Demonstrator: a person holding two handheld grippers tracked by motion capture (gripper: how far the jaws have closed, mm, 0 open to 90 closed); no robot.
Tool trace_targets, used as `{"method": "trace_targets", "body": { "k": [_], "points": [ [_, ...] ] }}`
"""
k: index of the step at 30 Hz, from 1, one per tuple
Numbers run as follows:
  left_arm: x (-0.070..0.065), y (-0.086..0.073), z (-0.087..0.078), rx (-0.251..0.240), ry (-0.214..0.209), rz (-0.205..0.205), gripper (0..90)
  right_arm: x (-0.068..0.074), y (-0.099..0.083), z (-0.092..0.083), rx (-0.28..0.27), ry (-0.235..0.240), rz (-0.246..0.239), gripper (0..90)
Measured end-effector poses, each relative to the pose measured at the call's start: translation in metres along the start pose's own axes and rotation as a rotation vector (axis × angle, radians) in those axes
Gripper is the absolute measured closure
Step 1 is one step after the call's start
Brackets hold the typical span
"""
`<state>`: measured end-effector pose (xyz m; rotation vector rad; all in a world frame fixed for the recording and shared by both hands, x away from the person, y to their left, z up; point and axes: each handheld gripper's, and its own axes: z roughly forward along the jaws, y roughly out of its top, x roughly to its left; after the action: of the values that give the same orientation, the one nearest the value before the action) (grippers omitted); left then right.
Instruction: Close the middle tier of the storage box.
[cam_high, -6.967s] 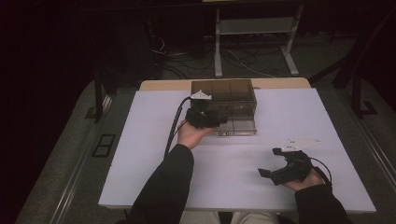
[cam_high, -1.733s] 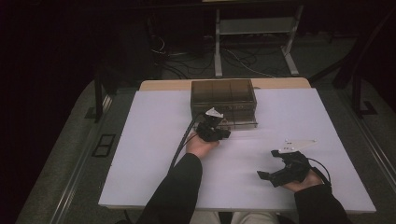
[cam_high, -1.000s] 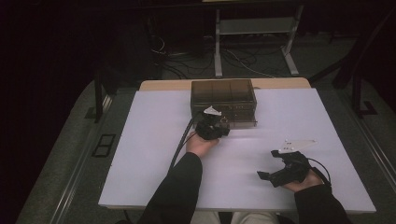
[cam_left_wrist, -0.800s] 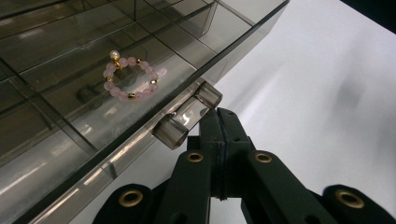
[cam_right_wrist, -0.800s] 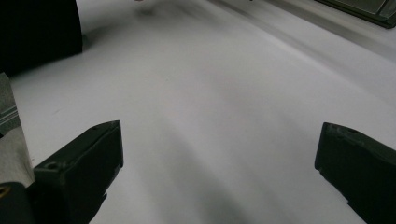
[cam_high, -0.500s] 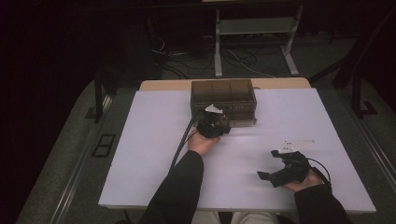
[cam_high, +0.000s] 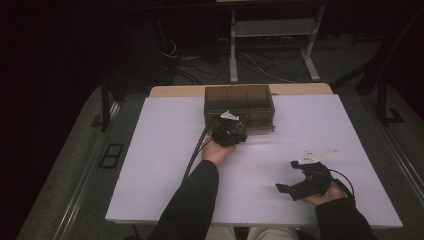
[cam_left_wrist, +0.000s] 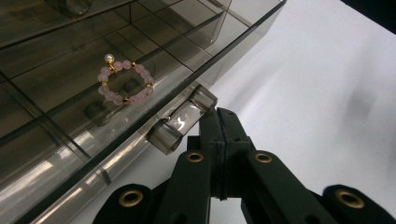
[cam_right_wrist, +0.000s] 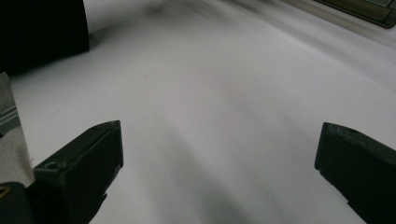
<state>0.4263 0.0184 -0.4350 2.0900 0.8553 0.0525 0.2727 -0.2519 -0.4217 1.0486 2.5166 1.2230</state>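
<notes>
A smoky see-through box (cam_high: 240, 102) with compartments stands at the far middle of the white table (cam_high: 150, 150). A pink bead bracelet (cam_left_wrist: 123, 81) with a pearl lies in one compartment. A clear round handle (cam_left_wrist: 180, 123) juts from the box's front edge. My left gripper (cam_high: 229, 132) is at the box front; its jaws are pressed together, tips (cam_left_wrist: 219, 114) right beside the handle with nothing between them. My right gripper (cam_high: 289, 187) rests on the table at the front right, jaws wide apart (cam_right_wrist: 215, 172) over bare table.
The box's edge (cam_right_wrist: 359, 11) lies far off in the right gripper view, and a dark sleeve (cam_right_wrist: 42, 32) lies at the top left there. Cables trail from both grippers. Stands and cables are on the floor behind the table.
Since the earliest frame my left gripper has moved right along the box's front. Over the last second neither hand has shifted.
</notes>
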Motion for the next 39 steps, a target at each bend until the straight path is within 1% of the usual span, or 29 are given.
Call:
{"method": "trace_targets", "body": {
  "k": [1,4,11,12,17,19,20,21,23,24,29,32,33,34,39],
  "points": [
    [0.001,0.000,0.001,-0.005,0.001,-0.007,89.3,0.000,0.000,0.000,0.001,0.001,0.000,0.5],
    [0.003,-0.001,0.001,-0.006,0.001,-0.006,89.3,0.000,0.000,0.000,0.001,0.000,0.000,0.5],
    [0.005,0.000,0.003,-0.020,0.008,-0.024,89.3,0.000,0.000,0.000,0.001,0.000,0.000,0.5],
    [0.005,0.000,0.003,-0.017,0.011,-0.021,89.3,0.000,0.000,0.000,0.002,-0.001,0.002,0.5],
    [0.005,0.000,0.005,-0.037,0.017,-0.044,89.3,0.001,0.000,0.001,0.005,-0.001,0.000,0.5],
    [0.005,0.000,0.005,-0.038,0.020,-0.045,89.3,0.001,0.000,0.001,0.006,-0.001,0.000,0.5],
    [0.007,0.001,0.005,-0.042,0.026,-0.048,89.3,0.000,0.000,0.001,0.006,-0.001,0.000,0.5],
    [0.007,0.001,0.005,-0.048,0.027,-0.056,89.3,0.000,0.000,0.001,0.006,-0.002,0.000,0.5],
    [0.008,0.000,0.005,-0.049,0.028,-0.059,89.3,0.000,0.000,0.001,0.007,-0.001,-0.003,0.5],
    [0.009,0.000,0.006,-0.058,0.033,-0.068,89.3,0.000,0.000,0.001,0.008,-0.001,-0.004,0.5],
    [0.010,0.000,0.007,-0.068,0.039,-0.081,89.3,0.001,0.000,0.001,0.009,-0.001,-0.004,0.5],
    [0.010,0.000,0.007,-0.073,0.043,-0.082,89.3,0.001,0.000,0.001,0.009,-0.001,-0.005,0.5],
    [0.011,0.000,0.007,-0.081,0.044,-0.095,89.3,0.001,0.000,0.001,0.008,-0.001,-0.005,0.5],
    [0.011,0.000,0.008,-0.086,0.045,-0.100,89.3,0.001,0.000,0.001,0.009,-0.001,-0.005,0.5],
    [0.013,0.000,0.009,-0.092,0.049,-0.112,89.3,0.001,0.000,0.001,0.008,-0.001,-0.005,0.5]
  ]
}}
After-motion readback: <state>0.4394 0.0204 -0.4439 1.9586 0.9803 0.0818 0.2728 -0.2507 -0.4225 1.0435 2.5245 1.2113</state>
